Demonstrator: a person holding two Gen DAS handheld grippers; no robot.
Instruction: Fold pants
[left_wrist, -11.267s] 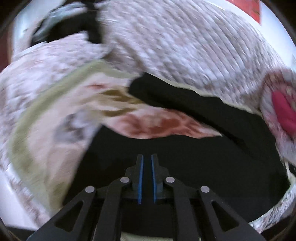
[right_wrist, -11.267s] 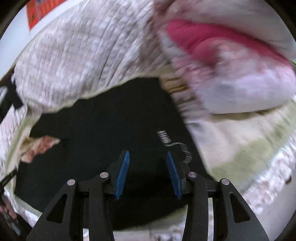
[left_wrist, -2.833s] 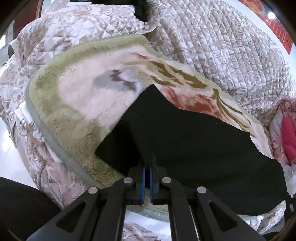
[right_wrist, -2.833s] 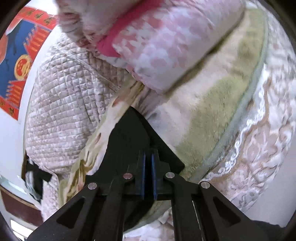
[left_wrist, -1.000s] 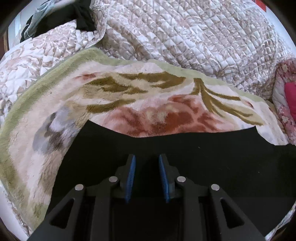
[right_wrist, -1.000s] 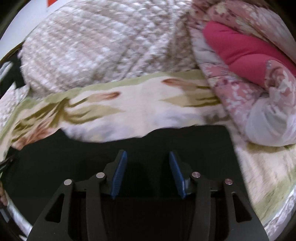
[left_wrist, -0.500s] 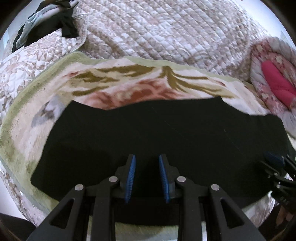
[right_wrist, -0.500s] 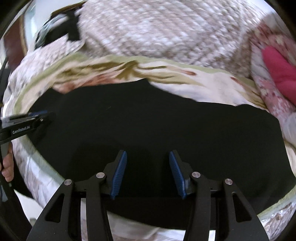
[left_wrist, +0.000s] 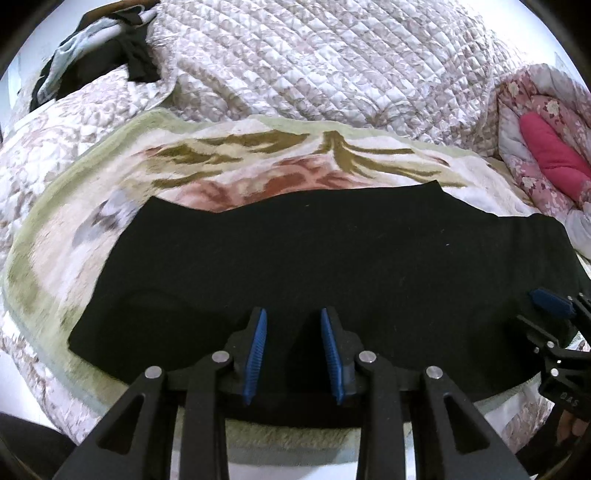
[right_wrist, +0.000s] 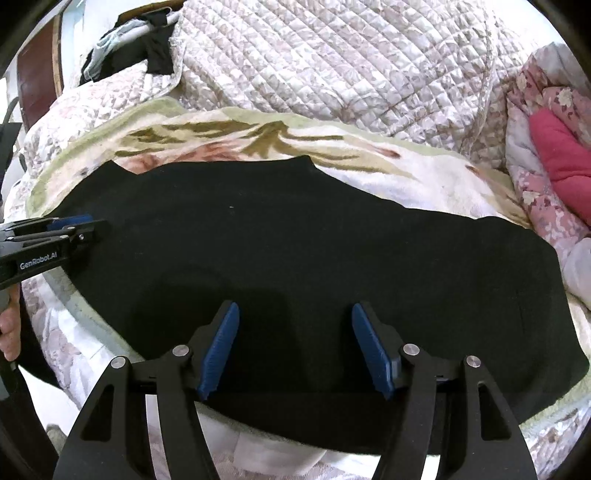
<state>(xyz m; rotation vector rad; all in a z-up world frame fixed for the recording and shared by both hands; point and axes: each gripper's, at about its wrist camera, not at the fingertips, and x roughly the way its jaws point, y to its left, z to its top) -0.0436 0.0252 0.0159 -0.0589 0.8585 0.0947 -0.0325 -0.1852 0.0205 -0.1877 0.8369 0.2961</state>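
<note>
The black pants (left_wrist: 332, 251) lie flat in a long band across a floral fleece blanket (left_wrist: 258, 162); the right wrist view also shows the pants (right_wrist: 295, 236). My left gripper (left_wrist: 292, 317) hovers over their near edge, left of the middle, with its jaws apart and nothing pinched. My right gripper (right_wrist: 295, 310) hangs over the near edge further right. Its jaws are opening wide, with only the flat cloth below them. Each gripper shows in the other's view: the right gripper (left_wrist: 550, 299) at the pants' right end, the left gripper (right_wrist: 70, 223) at their left end.
A quilted bedspread (left_wrist: 314, 66) rises behind the blanket. A pink flowered duvet (left_wrist: 543, 155) lies at the right, dark clothes (left_wrist: 107, 55) at the back left. A person's hand (right_wrist: 9, 325) holds the left gripper's handle. The bed's front edge runs below the pants.
Both views have drawn back, so the whole band of pants shows now instead of one part. The right gripper's jaws have spread much wider in the last half second; the left's are much as before.
</note>
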